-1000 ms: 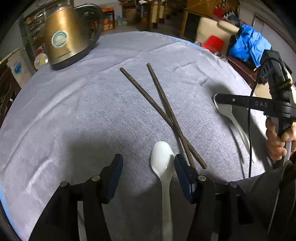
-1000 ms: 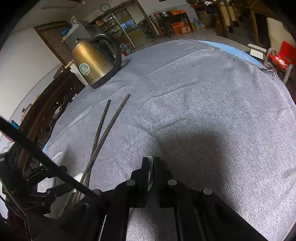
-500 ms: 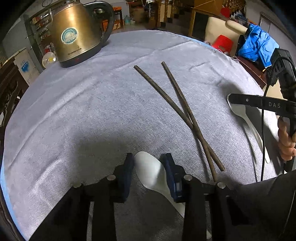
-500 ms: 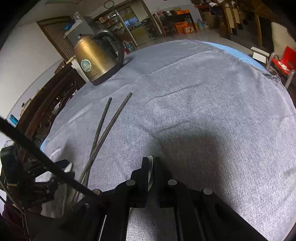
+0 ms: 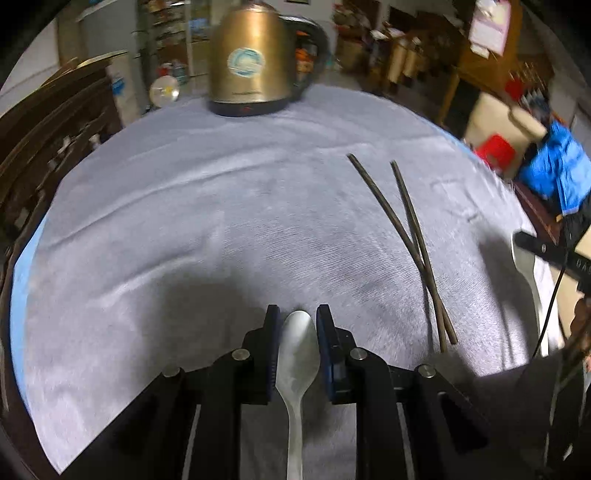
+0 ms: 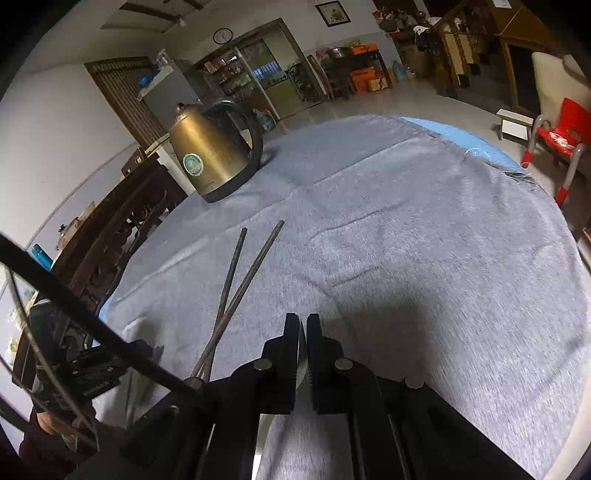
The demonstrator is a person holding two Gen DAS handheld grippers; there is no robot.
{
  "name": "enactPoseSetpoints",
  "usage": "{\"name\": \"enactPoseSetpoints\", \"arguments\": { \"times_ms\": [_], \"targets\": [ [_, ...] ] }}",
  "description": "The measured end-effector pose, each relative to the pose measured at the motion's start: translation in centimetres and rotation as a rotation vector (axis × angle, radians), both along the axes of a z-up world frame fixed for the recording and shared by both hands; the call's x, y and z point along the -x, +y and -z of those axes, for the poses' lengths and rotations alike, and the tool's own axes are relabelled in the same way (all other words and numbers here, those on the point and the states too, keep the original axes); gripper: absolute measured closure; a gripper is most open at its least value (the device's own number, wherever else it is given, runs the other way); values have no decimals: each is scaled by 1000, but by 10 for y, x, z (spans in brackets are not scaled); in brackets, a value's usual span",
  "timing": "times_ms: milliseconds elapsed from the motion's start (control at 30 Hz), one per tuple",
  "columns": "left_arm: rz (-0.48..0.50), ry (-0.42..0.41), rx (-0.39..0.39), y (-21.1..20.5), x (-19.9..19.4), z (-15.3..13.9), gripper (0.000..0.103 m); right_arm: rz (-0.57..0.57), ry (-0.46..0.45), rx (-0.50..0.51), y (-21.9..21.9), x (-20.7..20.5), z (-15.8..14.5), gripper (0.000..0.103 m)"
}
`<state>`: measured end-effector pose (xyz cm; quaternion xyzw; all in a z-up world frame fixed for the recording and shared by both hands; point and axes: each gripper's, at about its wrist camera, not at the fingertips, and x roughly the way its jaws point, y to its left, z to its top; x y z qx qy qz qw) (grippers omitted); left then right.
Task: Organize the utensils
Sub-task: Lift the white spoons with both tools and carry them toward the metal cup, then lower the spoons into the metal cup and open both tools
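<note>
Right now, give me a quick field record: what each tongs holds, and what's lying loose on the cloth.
left tongs: shut on white spoon, bowl between the fingers, handle pointing back
right tongs: shut on second white spoon, seen edge-on
chopsticks: two, dark, crossed near one end, loose on the grey cloth
kettle: upright at the far edge of the cloth

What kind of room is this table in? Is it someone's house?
Most likely a lived-in home's dining or living area. A round table under a grey cloth carries a brass-coloured electric kettle and dark chopsticks. Behind them are a wall clock, cluttered shelves and a red child's chair.
</note>
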<state>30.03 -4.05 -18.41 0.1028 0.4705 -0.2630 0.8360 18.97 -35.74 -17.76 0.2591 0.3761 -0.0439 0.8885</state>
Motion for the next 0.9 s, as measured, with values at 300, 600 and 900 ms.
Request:
{"name": "enactPoseSetpoints", "arguments": {
  "times_ms": [300,600,900],
  "targets": [
    [-162,-75,156,62,51,-41,83,-2,-63,60,8,47,-17,98],
    [-315,-318,128,80,124,-100,83,-30,-166,196,38,83,-50,98],
    [-378,-467,58,85,172,-146,83,-69,-212,222,62,109,-70,98]
  ]
}}
